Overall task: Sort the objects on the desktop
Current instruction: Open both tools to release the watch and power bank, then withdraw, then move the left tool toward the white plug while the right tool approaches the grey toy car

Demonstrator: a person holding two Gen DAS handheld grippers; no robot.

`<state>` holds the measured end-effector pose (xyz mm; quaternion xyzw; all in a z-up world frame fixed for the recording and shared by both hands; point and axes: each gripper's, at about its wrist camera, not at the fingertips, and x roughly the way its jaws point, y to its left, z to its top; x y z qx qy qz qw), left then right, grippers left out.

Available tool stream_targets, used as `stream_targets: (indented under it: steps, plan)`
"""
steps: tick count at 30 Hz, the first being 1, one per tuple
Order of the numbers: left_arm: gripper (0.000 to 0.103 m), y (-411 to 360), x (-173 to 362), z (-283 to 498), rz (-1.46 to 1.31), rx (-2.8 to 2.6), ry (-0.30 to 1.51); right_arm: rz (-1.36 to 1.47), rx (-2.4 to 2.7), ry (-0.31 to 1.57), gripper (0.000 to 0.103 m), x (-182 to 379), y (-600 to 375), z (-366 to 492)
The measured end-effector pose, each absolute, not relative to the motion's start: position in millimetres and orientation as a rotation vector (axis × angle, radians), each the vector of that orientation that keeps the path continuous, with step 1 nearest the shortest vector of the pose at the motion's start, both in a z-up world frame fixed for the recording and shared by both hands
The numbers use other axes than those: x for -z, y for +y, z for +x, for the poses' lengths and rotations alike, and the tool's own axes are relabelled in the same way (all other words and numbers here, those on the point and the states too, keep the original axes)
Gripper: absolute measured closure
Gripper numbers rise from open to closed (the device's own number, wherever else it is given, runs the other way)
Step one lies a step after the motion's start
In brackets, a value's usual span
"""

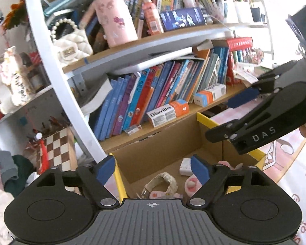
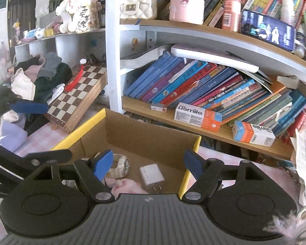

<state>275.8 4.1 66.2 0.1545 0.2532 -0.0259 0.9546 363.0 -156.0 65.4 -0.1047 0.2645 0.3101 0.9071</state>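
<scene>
A cardboard box (image 2: pixel 149 136) with yellow-taped edges stands on the pink desk below the bookshelf; it also shows in the left wrist view (image 1: pixel 163 149). Inside lie a cream wristwatch (image 2: pixel 120 165), a white charger plug (image 2: pixel 152 174) and a pink plush item (image 2: pixel 126 185). In the left wrist view the watch (image 1: pixel 163 182), the plug (image 1: pixel 185 166) and the pink item (image 1: pixel 190 185) show too. My left gripper (image 1: pixel 153 170) is open and empty above the box's near side. My right gripper (image 2: pixel 149 164) is open and empty above the box; it also shows from the side in the left wrist view (image 1: pixel 224 118).
A bookshelf with leaning books (image 2: pixel 204 85) and usmile boxes (image 2: pixel 196 116) stands behind the box. A chessboard (image 2: pixel 79 100) leans at the left beside a pile of clothes (image 2: pixel 40 75). A white purse (image 2: pixel 137 4) and a pink bottle (image 2: pixel 186 0) sit on the upper shelf.
</scene>
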Motion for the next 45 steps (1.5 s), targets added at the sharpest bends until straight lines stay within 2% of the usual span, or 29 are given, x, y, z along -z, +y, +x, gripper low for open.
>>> stream_targets:
  steps: [22,35,45]
  plan:
    - [0.018,26.7,-56.4,195.1,0.244,0.024,0.515,-0.166,-0.497,0.553,0.015,-50.6,-178.9,274.3]
    - [0.018,37.6,-40.3,153.0,0.228,0.040,0.548,-0.179,-0.429,0.595,0.012,-29.1,-176.1,217.9]
    - [0.016,46.1,-18.0,129.1,0.194,0.022,0.587,-0.179,-0.376,0.640,0.003,-4.7,-169.5,182.5]
